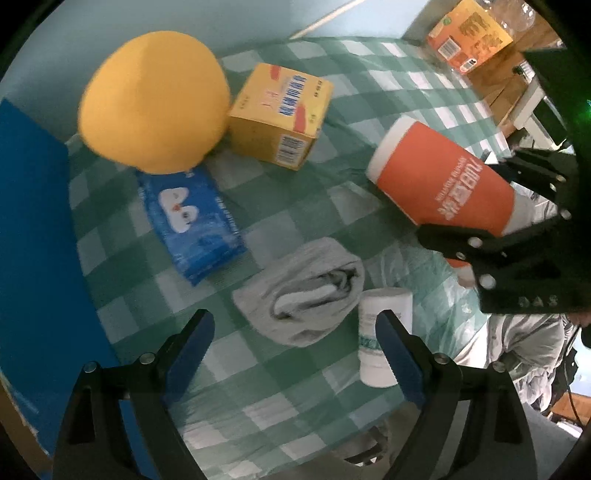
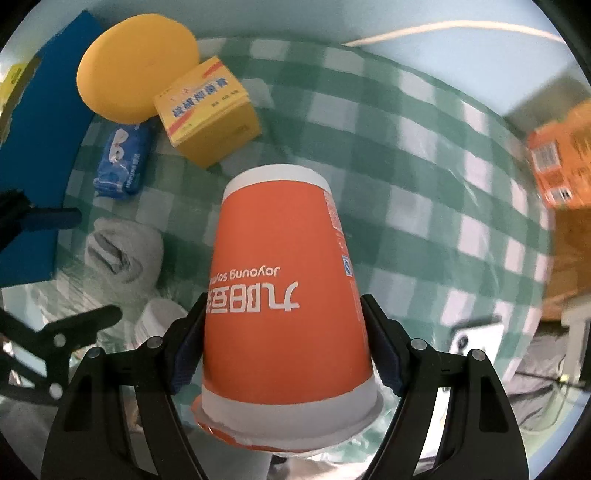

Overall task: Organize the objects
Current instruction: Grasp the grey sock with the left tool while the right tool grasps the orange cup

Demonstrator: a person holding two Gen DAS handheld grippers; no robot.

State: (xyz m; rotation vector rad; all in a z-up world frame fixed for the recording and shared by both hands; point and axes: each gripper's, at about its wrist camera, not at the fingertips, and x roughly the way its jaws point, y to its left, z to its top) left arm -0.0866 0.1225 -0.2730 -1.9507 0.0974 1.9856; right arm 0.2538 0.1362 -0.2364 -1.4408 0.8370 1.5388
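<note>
My right gripper [image 2: 286,332] is shut on an orange paper cup [image 2: 284,288], held above the checked tablecloth [image 2: 406,184] with its base pointing away. The left wrist view shows that cup [image 1: 443,177] at the right, clamped in the right gripper [image 1: 517,206]. My left gripper [image 1: 295,339] is open with nothing between its blue pads. Just ahead of it lie a rolled grey towel [image 1: 306,291] and a small white bottle [image 1: 380,336] by its right finger. Further off are a blue wipes pack [image 1: 192,221], a yellow box [image 1: 280,114] and a yellow round cushion [image 1: 155,99].
A blue board [image 1: 37,240] stands along the table's left edge. An orange carton [image 1: 469,33] sits at the far right on a wooden surface. A phone-like object [image 2: 476,339] lies near the table's right edge. A person's grey sleeve [image 1: 524,347] shows at lower right.
</note>
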